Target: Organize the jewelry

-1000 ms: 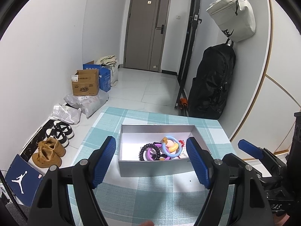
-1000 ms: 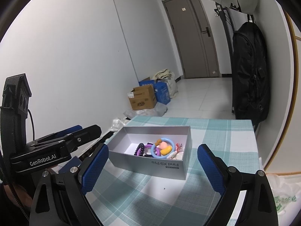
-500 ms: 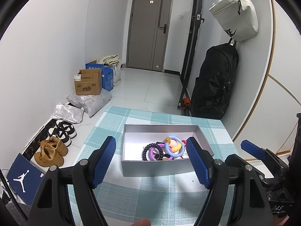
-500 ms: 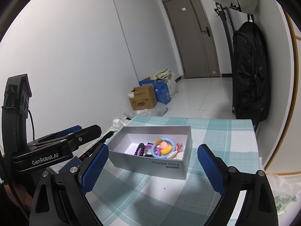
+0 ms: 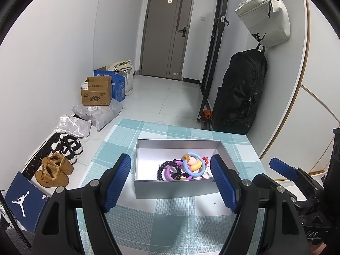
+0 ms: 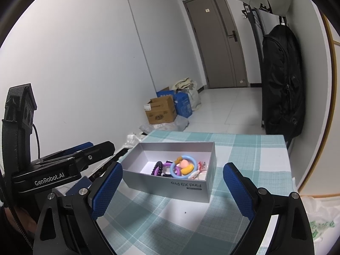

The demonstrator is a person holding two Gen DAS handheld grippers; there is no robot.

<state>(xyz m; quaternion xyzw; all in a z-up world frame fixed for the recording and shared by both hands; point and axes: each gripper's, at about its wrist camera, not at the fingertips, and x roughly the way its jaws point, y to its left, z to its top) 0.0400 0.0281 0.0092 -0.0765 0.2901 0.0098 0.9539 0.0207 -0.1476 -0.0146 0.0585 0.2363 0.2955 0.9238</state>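
A grey open box (image 5: 170,189) (image 6: 170,186) sits on the teal checked tablecloth (image 5: 174,218). Inside lie a black bead bracelet (image 5: 163,167) (image 6: 156,167), a purple ring (image 5: 170,173), a blue ring with an orange and pink charm (image 5: 194,163) (image 6: 182,165) and some small pink-white pieces (image 6: 199,170). My left gripper (image 5: 171,182) is open and empty, just short of the box's near wall. My right gripper (image 6: 172,188) is open and empty, near the box's printed side. Each gripper shows in the other's view.
The table (image 6: 244,148) ends just beyond the box. On the floor to the left are shoes (image 5: 55,170), parcels (image 5: 97,114) and cardboard boxes (image 5: 96,93). A black backpack (image 5: 240,93) and a white bag (image 5: 265,17) hang on the right wall.
The left wrist view has pulled back and risen slightly, so the box sits a little lower and farther. The right gripper has hardly moved. Both grippers stay open.
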